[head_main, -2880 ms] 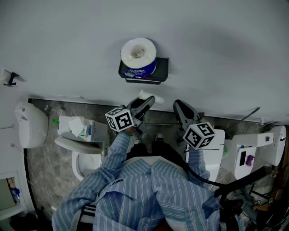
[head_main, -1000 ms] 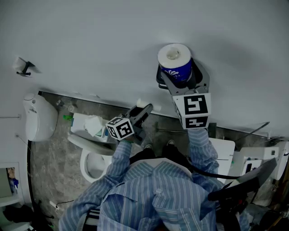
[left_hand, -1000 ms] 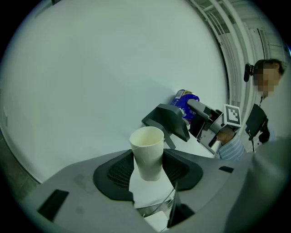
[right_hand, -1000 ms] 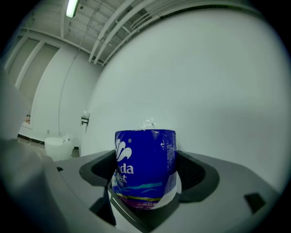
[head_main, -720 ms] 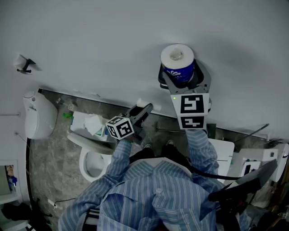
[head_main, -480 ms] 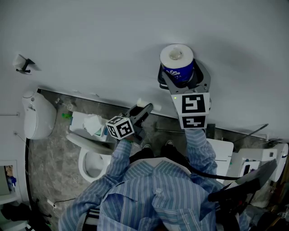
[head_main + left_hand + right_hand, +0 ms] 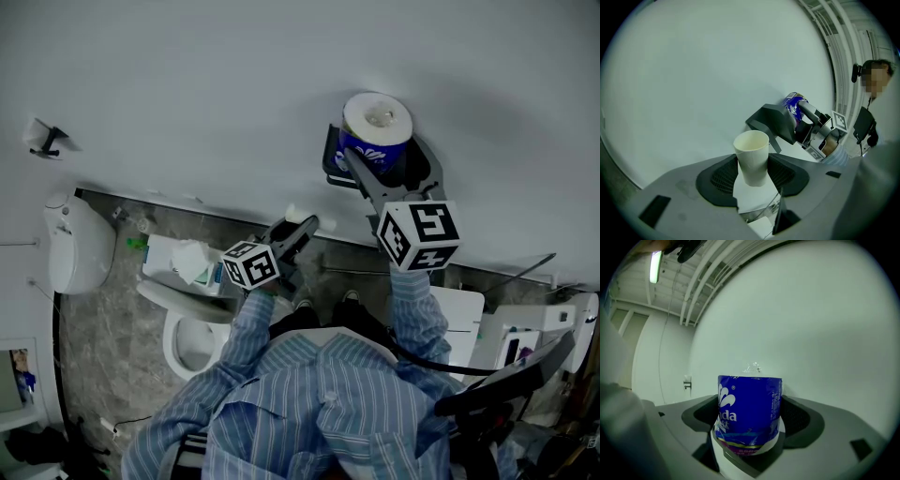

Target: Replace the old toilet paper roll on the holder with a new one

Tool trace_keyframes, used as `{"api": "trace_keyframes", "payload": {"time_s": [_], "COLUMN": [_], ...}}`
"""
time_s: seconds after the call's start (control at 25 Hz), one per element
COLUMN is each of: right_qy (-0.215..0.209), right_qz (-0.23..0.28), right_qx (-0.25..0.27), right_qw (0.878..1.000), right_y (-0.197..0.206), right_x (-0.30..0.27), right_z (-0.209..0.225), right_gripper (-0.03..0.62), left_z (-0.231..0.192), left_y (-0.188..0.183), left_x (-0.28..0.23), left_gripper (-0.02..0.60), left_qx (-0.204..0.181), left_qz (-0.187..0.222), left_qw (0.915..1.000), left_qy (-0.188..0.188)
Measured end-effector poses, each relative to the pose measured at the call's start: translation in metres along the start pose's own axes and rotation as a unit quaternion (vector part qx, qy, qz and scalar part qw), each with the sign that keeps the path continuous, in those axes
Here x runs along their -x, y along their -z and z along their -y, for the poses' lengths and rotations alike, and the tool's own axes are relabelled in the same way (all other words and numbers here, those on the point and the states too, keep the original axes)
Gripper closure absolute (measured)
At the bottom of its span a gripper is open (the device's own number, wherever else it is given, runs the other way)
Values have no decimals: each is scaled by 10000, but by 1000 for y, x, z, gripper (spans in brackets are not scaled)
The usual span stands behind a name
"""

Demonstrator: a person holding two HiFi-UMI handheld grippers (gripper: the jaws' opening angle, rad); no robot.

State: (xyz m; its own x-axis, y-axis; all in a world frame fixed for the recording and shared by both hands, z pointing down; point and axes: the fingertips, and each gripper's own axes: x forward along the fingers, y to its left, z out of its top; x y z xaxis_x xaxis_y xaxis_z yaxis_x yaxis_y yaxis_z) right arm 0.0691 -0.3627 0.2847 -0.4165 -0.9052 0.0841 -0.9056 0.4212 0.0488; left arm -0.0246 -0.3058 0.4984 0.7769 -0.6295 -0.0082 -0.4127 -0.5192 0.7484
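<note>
A new toilet roll (image 7: 377, 127) in a blue wrapper stands on end at the black wall holder (image 7: 332, 159). My right gripper (image 7: 384, 161) reaches level to it, one jaw on each side, shut on the wrapped roll (image 7: 750, 411); the wall is just behind. Lower left, my left gripper (image 7: 302, 225) is shut on a bare cardboard tube (image 7: 298, 212). In the left gripper view the pale tube (image 7: 752, 157) stands upright between the pads. Beyond it are the holder (image 7: 771, 123), the blue roll (image 7: 794, 103) and the right gripper (image 7: 806, 112).
Below are a toilet (image 7: 178, 323) with a tissue box (image 7: 178, 261) on it and a white container (image 7: 75, 253) at the left. A hook (image 7: 42, 139) is on the wall. White units (image 7: 525, 309) stand at the right. A person (image 7: 872, 103) stands right.
The right gripper rose from waist level to the roll on the holder, then rolled about its axis; its cube turned and the roll shifted slightly right. The left gripper kept still with the tube.
</note>
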Motion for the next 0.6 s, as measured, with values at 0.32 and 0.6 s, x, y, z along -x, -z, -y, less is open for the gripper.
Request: {"api": "trace_keyframes", "payload": {"time_s": [0.32, 0.6], "right_qy": [-142, -55], "right_qz": [467, 747], "right_qx": [-1313, -1822], "right_qw": [9901, 9804], "right_y": [-12, -15], "right_x": [26, 68], "right_z": [22, 48], "right_gripper": [194, 194], "left_z": [3, 19], "left_y": [4, 20], "left_x": [-6, -25], "left_gripper": [387, 387], "left_qx": [-14, -34], "left_qz": [-82, -246], "left_qw": [10000, 9995], "left_qy": [52, 213]}}
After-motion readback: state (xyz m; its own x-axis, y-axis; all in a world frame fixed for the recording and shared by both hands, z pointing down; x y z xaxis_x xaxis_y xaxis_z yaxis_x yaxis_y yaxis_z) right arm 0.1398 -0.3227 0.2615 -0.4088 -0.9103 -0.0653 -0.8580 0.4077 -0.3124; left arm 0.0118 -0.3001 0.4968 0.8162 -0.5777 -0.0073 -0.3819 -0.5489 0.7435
